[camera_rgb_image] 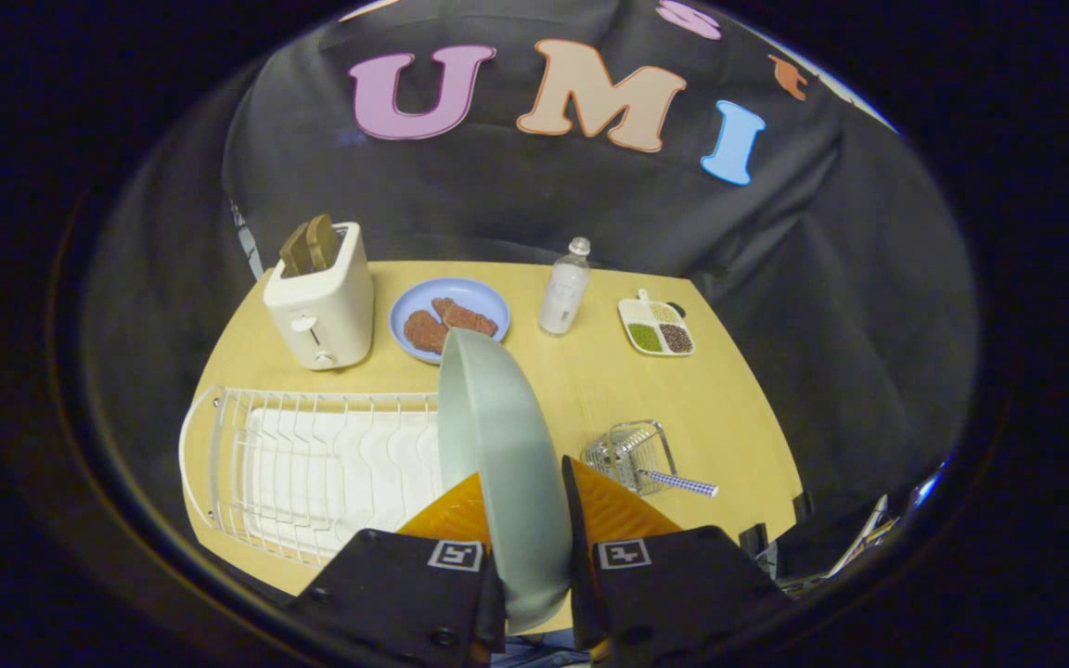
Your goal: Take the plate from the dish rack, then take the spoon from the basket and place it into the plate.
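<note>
A pale green plate [497,445] stands on edge between the two fingers of my gripper [523,496], which is shut on its rim and holds it above the table. Below it to the left lies the white wire dish rack [312,464], with no dishes in its slots. To the right of the fingers sits a small wire basket [629,455] with the spoon [683,483] in it; the spoon's checked handle sticks out toward the right.
On the wooden table [739,436] beyond the plate stand a cream toaster [321,306] with bread slices, a blue plate [449,318] with pieces of meat, a white bottle [564,289], and a small divided tray [655,327] of beans.
</note>
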### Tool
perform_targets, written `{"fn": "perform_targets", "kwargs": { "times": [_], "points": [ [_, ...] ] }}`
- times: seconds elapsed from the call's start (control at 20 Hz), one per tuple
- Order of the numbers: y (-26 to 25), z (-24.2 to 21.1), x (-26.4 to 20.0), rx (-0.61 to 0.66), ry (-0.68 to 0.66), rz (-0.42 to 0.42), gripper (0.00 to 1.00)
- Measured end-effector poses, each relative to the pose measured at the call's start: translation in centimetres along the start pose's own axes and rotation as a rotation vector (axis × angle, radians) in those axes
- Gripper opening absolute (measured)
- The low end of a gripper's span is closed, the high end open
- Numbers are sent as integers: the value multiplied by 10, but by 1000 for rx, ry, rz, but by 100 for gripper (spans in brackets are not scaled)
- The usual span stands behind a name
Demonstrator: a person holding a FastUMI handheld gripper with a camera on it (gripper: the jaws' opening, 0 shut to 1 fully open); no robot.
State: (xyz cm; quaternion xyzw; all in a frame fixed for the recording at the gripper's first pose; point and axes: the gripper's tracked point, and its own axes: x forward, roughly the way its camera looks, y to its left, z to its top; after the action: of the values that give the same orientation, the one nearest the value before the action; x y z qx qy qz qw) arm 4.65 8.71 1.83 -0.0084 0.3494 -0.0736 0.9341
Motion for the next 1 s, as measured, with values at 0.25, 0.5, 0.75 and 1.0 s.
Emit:
{"fn": "perform_targets", "kwargs": {
  "times": [0.25, 0.5, 0.75, 1.0],
  "points": [
    [-72, -20, -51, 218, -76, -50, 30],
    [-133, -70, -56, 363, -65, -143, 31],
    [-179, -147, -39, 499, 22, -260, 30],
    [-181, -198, -2, 673, 102, -203, 30]
  ]
}}
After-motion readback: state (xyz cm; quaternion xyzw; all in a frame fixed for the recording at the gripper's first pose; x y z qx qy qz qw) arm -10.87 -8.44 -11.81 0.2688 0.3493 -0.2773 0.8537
